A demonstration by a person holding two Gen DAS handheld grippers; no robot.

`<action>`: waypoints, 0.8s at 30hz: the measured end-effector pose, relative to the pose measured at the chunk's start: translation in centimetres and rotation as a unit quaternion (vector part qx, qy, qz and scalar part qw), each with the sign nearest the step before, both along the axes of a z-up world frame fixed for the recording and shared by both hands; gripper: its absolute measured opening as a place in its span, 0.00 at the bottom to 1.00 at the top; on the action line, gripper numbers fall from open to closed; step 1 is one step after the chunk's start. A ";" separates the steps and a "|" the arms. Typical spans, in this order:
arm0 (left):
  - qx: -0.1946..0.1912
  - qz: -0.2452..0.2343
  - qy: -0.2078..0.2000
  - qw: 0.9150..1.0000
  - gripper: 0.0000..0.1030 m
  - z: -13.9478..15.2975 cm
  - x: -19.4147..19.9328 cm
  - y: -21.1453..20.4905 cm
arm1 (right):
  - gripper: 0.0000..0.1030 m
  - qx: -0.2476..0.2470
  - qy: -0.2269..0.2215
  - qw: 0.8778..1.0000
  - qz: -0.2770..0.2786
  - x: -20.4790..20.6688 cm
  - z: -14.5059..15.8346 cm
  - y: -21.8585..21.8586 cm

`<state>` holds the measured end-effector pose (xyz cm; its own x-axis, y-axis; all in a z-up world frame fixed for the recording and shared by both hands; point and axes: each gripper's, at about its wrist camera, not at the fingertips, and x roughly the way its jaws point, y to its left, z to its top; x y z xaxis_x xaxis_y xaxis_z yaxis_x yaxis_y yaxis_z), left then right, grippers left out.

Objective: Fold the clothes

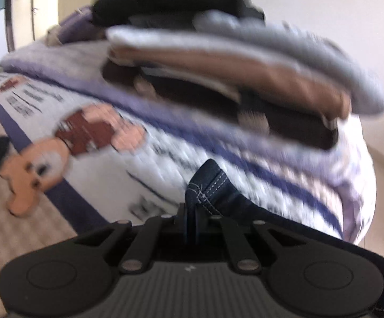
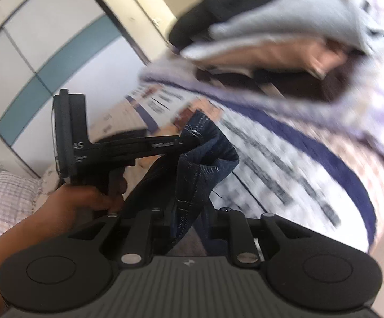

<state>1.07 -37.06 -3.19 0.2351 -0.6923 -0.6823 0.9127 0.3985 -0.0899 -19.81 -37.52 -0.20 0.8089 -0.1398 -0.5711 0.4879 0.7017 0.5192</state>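
Right wrist: both claws, left (image 2: 184, 143) and right (image 2: 192, 212), pinch the jeans (image 2: 205, 164); fast swinging toward the pile (image 2: 271, 39) ahead could tug denim loose.

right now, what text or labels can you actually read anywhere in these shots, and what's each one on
"AS": white letters on the black left gripper body, seen from the right wrist view; the start of the word is cut off.
Small white label on that gripper's arm: too blurred to read.
Dark printed lines on the white and purple cartoon bedsheet: motion-blurred, unreadable.
Small white mark on the right gripper base: a logo, not text.
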 end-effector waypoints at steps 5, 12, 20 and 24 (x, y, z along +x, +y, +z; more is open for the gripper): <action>-0.006 0.023 0.013 1.000 0.12 -1.1 -0.7 0.5 | 0.20 0.037 0.047 0.998 -0.008 -0.9 -2.3 -0.2; -0.049 0.078 0.044 0.995 0.59 2.1 0.2 6.1 | 0.22 0.056 0.074 0.996 0.003 -1.7 -2.7 0.0; -0.044 0.209 0.039 0.976 0.67 3.8 2.4 19.3 | 0.31 0.068 0.096 0.993 -0.022 -2.6 -3.6 0.1; -0.034 0.304 0.043 0.951 0.68 3.1 3.7 27.6 | 0.35 0.050 0.113 0.992 -0.036 -2.6 -4.1 0.1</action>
<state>4.76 -9.48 -0.08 0.5517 -0.4883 -0.6761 0.5027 0.8416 -0.1976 -22.40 -37.39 -4.33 0.6488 -0.1267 -0.7503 0.6466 0.6116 0.4558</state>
